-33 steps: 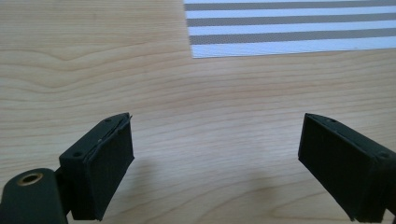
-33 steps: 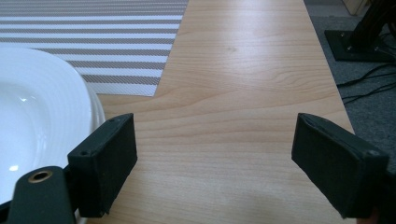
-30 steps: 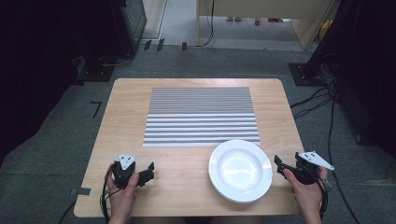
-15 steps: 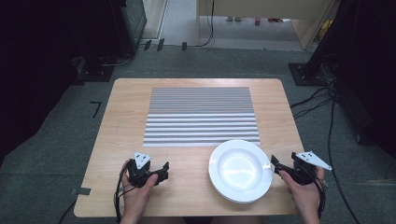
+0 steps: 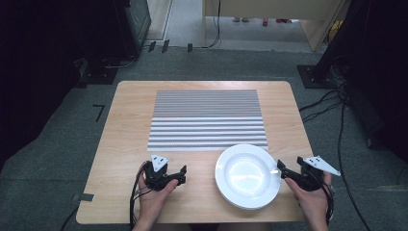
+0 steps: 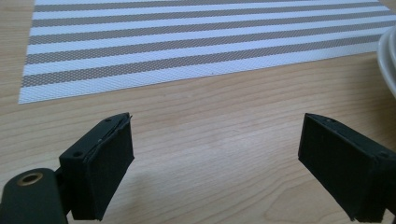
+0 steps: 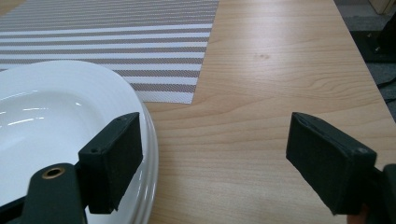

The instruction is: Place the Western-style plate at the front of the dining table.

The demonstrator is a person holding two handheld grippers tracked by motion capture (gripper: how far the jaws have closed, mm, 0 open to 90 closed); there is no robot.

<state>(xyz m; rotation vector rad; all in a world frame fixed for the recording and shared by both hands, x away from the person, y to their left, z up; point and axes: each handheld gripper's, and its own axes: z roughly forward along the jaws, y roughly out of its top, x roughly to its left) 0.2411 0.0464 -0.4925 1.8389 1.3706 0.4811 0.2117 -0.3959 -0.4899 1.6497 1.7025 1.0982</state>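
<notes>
A white plate (image 5: pixel 248 175) sits at the table's front right, its far edge over the striped placemat (image 5: pixel 207 120). My left gripper (image 5: pixel 182 175) lies low on the wood to the plate's left, pointing at it, open, with bare table between its jaws (image 6: pixel 215 140). The plate's rim (image 6: pixel 390 51) shows at the right of the left gripper view. My right gripper (image 5: pixel 281 170) is at the plate's right edge. Its jaws have just been closing a little and stand open (image 7: pixel 215 135). One jaw hangs over the plate's rim (image 7: pixel 152 140), the other over bare wood; no pad presses on it.
The wooden table (image 5: pixel 125 144) has bare wood to the left of the placemat and along its front. Its right edge (image 5: pixel 308 144) is close to my right hand. Cables (image 5: pixel 337 125) and dark equipment stands lie on the grey floor around the table.
My left gripper has slid to the right along the table's front, toward the plate. The right hand has stayed at the plate's right edge.
</notes>
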